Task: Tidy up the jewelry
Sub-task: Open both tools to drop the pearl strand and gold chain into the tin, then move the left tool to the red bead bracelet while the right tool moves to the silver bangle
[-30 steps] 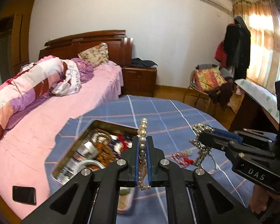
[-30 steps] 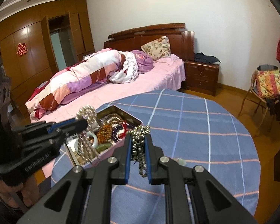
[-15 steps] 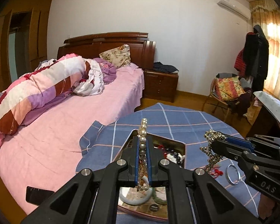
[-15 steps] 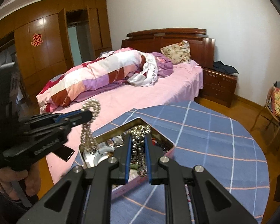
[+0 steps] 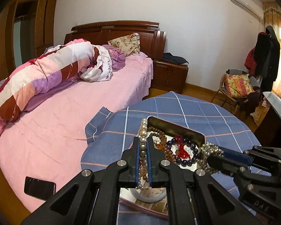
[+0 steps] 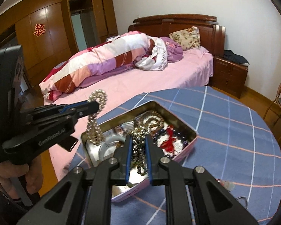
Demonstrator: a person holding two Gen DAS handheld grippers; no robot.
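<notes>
My left gripper (image 5: 143, 140) is shut on a white pearl necklace (image 5: 143, 131), which hangs above the left end of an open metal tin (image 5: 175, 127); this necklace also shows in the right wrist view (image 6: 95, 120). My right gripper (image 6: 138, 142) is shut on a silver bead necklace (image 6: 139, 150) and holds it over the tin (image 6: 185, 152). The tin holds purple beads (image 5: 185, 151), brown beads, a red tassel and a white bangle (image 6: 106, 146). The right gripper with its necklace shows at the right of the left wrist view (image 5: 211, 153).
The tin sits on a round table with a blue checked cloth (image 6: 234, 123). A pink bed (image 5: 65, 116) stands close to the table's left, with a phone (image 5: 39, 188) near its edge. A small trinket (image 6: 226, 184) lies on the cloth at the right.
Both grippers have moved left over the tin, each still holding its necklace. The tin now lies directly under both sets of fingers.
</notes>
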